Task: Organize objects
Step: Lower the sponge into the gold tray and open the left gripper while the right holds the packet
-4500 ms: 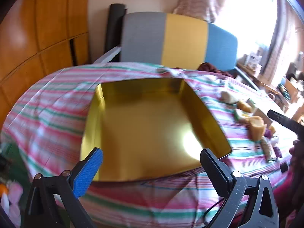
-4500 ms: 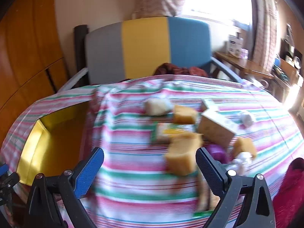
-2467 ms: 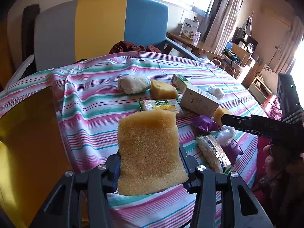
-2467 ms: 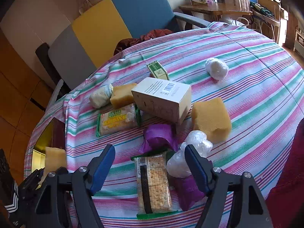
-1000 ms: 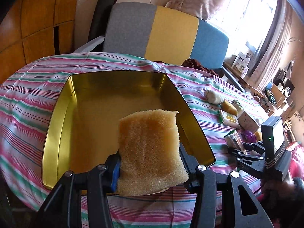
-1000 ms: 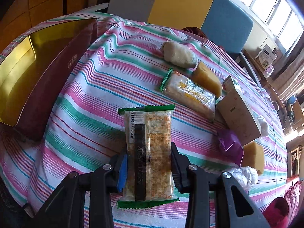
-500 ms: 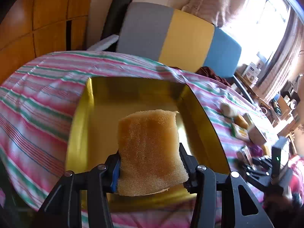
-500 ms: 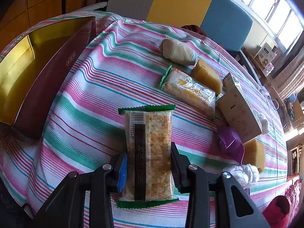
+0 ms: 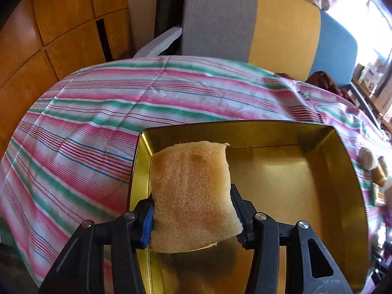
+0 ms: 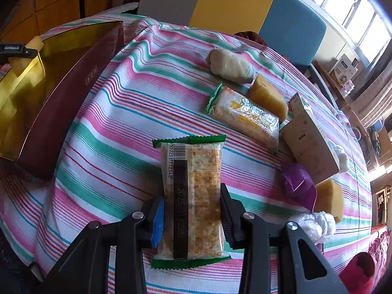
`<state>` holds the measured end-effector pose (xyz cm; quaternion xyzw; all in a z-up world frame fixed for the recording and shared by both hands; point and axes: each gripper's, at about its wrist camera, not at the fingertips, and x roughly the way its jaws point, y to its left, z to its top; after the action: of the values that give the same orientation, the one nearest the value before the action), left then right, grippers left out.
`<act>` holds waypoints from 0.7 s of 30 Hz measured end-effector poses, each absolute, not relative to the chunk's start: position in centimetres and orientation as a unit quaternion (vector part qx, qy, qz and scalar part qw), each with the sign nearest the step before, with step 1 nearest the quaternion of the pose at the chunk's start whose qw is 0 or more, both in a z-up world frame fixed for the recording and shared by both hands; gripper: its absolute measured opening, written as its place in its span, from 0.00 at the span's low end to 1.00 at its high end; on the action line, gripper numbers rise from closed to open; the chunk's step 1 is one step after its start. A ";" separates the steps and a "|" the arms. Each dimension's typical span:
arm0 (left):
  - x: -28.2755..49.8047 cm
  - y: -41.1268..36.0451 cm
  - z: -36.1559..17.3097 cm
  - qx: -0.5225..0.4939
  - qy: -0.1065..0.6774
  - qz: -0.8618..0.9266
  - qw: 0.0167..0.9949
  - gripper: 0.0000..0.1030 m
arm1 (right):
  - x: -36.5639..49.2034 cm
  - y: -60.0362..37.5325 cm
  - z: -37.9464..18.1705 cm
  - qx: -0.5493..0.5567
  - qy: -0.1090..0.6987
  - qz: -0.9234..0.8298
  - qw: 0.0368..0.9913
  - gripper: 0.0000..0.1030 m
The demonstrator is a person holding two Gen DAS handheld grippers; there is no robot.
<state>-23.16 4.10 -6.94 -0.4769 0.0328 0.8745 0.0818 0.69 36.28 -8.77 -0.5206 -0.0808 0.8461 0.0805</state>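
Left tool (image 9: 193, 210), jaws just easing apart, still pinches yellow foam sponge (image 9: 192, 196) over gold-lined tin box's (image 9: 343, 171) left wall; early let-go could tip it onto striped desk (image 9: 85, 134). Right tool (image 10: 192, 210) clamped on green-edged cracker packet (image 10: 192, 196); too much squeeze prob crushes crackers.

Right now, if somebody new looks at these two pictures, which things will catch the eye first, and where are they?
First comes the yellow sponge, clamped in the left gripper above the near left corner of the shiny gold box. Next is the green-edged cracker packet, pinched in the right gripper over the striped tablecloth. Beyond it, to the right, other snacks and a cardboard carton lie clustered.
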 end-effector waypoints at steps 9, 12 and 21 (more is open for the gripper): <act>-23.8 4.8 -7.7 -0.467 0.055 0.879 0.081 0.73 | 0.5 36.4 -8.9 -0.521 -0.076 0.847 0.080 0.37; -22.1 5.1 -6.7 -0.446 0.065 0.889 0.082 0.81 | 0.5 36.5 -8.9 -0.521 -0.076 0.847 0.081 0.37; -15.5 4.6 -3.2 -0.387 0.064 0.916 0.081 0.89 | 0.6 36.3 -8.8 -0.520 -0.084 0.846 0.084 0.37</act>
<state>-15.53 4.59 -3.22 -0.3869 0.0644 0.9163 0.0809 0.56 36.34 -8.81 -0.5195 -0.0844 0.8461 0.0839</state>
